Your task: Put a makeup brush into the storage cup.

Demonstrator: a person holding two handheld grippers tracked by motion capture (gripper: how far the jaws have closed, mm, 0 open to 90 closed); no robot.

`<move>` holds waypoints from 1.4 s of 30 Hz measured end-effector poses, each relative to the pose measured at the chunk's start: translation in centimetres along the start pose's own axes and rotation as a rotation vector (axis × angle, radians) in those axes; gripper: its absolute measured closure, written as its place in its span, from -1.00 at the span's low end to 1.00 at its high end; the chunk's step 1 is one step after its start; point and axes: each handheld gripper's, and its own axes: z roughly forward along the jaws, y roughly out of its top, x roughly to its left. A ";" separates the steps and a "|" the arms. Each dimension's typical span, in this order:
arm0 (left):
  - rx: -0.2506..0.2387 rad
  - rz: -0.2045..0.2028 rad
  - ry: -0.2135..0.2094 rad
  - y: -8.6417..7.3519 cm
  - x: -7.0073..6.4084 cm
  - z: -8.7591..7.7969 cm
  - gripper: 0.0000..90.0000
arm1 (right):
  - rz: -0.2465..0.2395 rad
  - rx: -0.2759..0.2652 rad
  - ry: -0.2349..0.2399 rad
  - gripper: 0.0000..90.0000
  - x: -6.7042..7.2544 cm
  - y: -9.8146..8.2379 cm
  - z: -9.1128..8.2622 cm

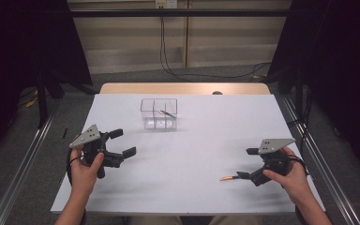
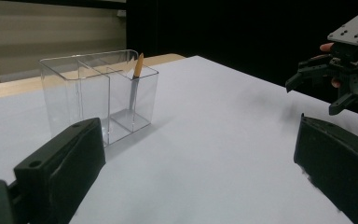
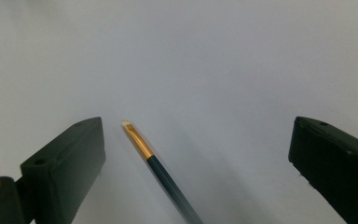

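The right gripper (image 1: 246,164) hangs released, jaws wide, over a small brush (image 3: 161,171) lying on the white table (image 1: 192,154), well short of the clear divided box (image 1: 159,113). The left gripper (image 1: 124,143), also released, sits nearer that box, which holds another brush (image 2: 136,79).

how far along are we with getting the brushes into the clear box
One brush already stands in the clear box. The right gripper, open, is over the second brush lying on the table. Left: grasping it and placing it. The left gripper is open.
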 end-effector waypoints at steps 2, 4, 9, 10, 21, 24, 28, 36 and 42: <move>0.004 0.002 -0.003 0.0 0.0 0.1 -0.96 | -0.007 0.014 0.001 -0.93 -0.1 0.0 -0.1; 0.001 0.001 -0.005 0.0 0.0 0.1 -0.96 | -0.009 0.031 -0.009 -0.92 -0.2 0.1 -0.2; -0.002 -0.001 0.009 0.0 0.0 0.0 -0.96 | -0.012 0.074 -0.007 -0.92 -0.7 0.3 -0.3; 0.000 0.000 0.008 0.0 0.0 0.0 -0.96 | -0.012 0.084 -0.008 -0.92 -0.7 0.3 -0.3; 0.005 0.006 0.001 0.1 0.0 0.0 -0.96 | -0.037 0.230 0.003 -0.92 -1.5 0.5 0.0; 0.007 0.010 0.005 0.1 0.0 0.0 -0.96 | -0.044 0.271 0.006 -0.91 -1.5 0.6 0.0; 0.011 0.007 0.005 0.0 0.0 0.0 -0.96 | -0.059 0.337 0.004 -0.90 -1.5 0.7 0.2; 0.010 0.011 0.013 0.1 0.0 0.0 -0.96 | -0.089 0.434 0.004 -0.86 -1.6 0.8 0.6; 0.011 0.012 0.012 0.1 0.0 0.0 -0.96 | -0.116 0.505 0.004 -0.83 -1.6 0.9 0.7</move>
